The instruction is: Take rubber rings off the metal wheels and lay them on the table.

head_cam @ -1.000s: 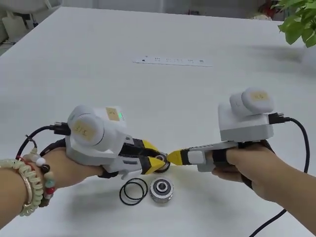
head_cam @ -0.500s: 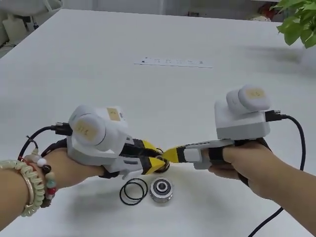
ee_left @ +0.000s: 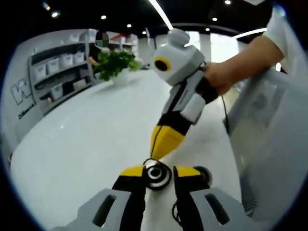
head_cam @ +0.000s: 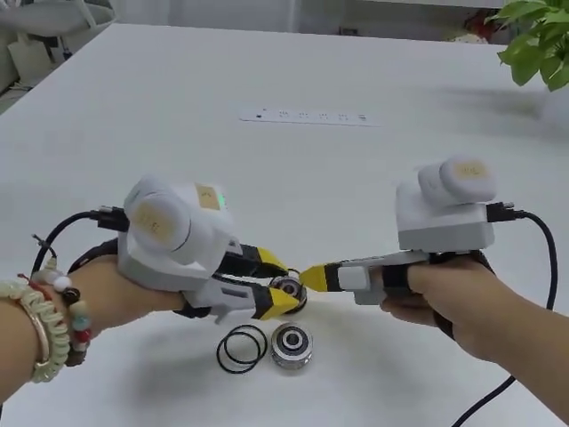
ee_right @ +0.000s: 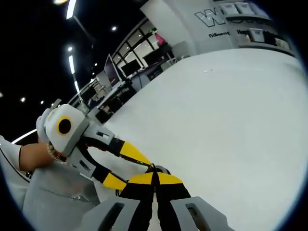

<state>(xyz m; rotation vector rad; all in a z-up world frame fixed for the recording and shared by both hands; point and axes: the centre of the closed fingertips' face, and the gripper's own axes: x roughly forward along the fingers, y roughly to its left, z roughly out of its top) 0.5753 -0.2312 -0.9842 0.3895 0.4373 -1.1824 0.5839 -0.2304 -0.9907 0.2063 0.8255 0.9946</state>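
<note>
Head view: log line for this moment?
left gripper: shut on wheel | right gripper: shut on rubber ring | table: loose rings, second wheel

Table (head_cam: 267,178): plain white.
Left gripper (head_cam: 286,286), right gripper (head_cam: 311,278): white-grey bodies, black jaws, yellow tips. Small green light on left.
Rubber rings (head_cam: 242,346): black.
Wheel on table (head_cam: 291,344): silver, dark centre.
Gripped wheel (ee_left: 158,174): silver, black hub.
Cable (head_cam: 531,218): black.
Bracelets (head_cam: 71,316): green, red, white beads.
Plant (head_cam: 538,40): green.
</note>
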